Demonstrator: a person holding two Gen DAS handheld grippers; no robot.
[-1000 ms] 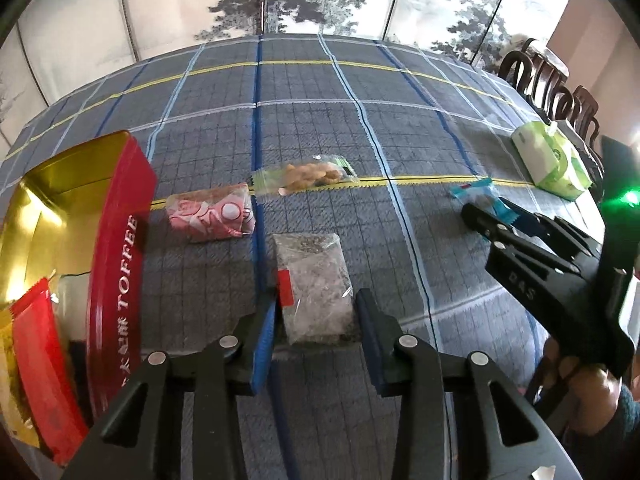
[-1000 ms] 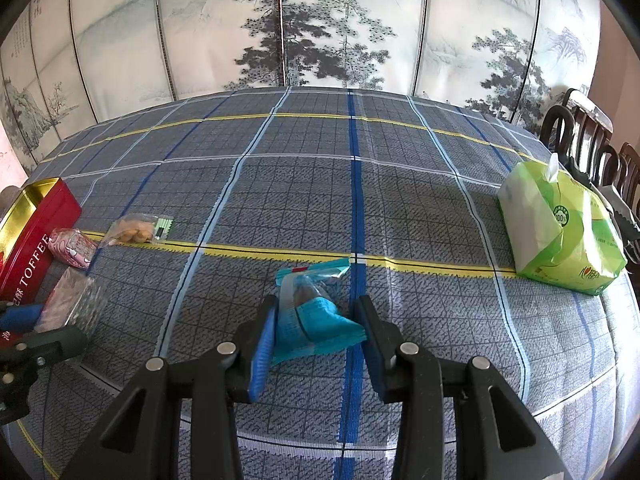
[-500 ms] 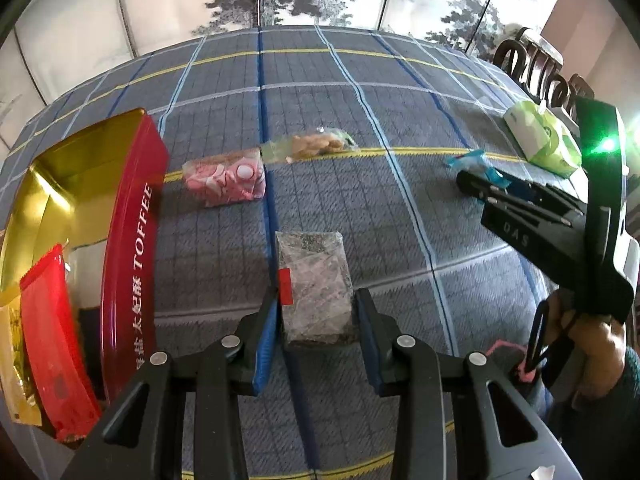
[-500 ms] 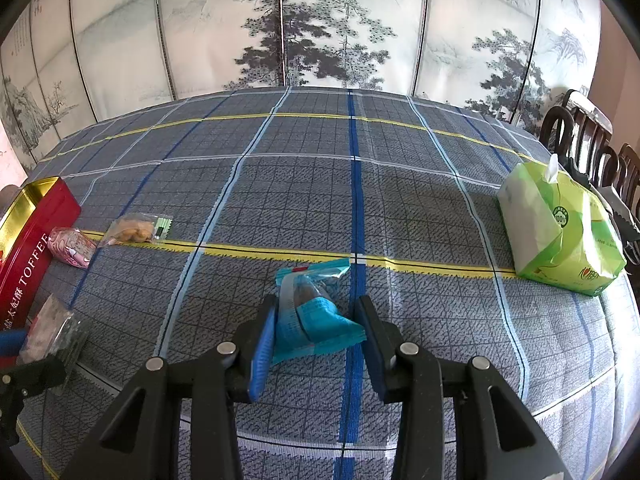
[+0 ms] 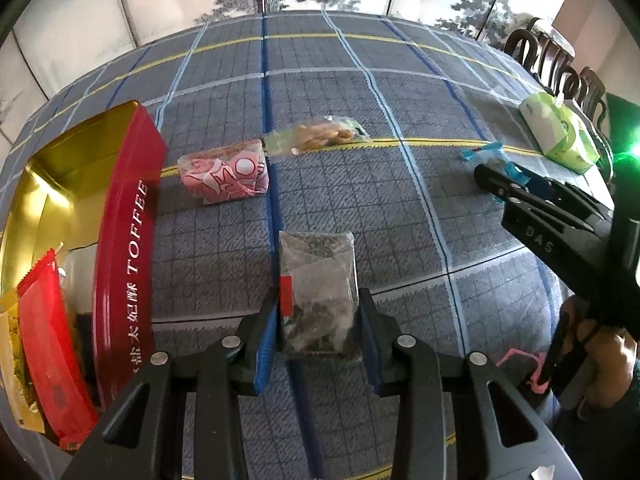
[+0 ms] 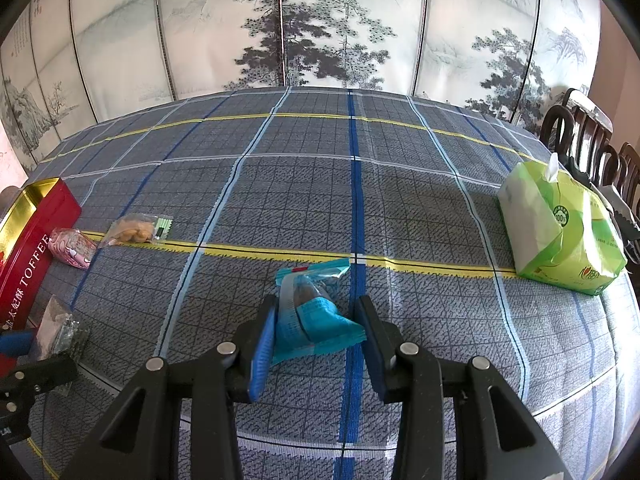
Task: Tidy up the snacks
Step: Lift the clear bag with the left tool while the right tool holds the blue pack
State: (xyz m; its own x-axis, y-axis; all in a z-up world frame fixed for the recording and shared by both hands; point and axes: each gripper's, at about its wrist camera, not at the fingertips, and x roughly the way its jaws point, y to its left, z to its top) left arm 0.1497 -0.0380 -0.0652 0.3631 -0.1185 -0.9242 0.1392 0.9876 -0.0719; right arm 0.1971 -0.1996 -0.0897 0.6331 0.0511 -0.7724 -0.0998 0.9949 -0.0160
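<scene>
My left gripper [image 5: 319, 312] is shut on a clear packet of dark snack [image 5: 318, 288] and holds it above the cloth, right of the red toffee tin [image 5: 124, 240]. The tin holds a red packet [image 5: 44, 344] and a gold one. A pink packet [image 5: 226, 170] and a clear packet of tan pieces [image 5: 320, 136] lie on the cloth beyond. My right gripper [image 6: 316, 316] has its fingers on both sides of a blue packet [image 6: 312, 312] that lies on the table. The tin [image 6: 28, 240] also shows at the left of the right wrist view.
A green tissue pack [image 6: 560, 232] stands at the right of the checked tablecloth [image 6: 320, 184]. Dark wooden chairs [image 6: 592, 148] stand beyond the right edge. A painted folding screen [image 6: 320, 24] runs behind the table.
My left gripper has lifted and drawn back with the clear dark packet in it. The right gripper and the blue packet have not moved.
</scene>
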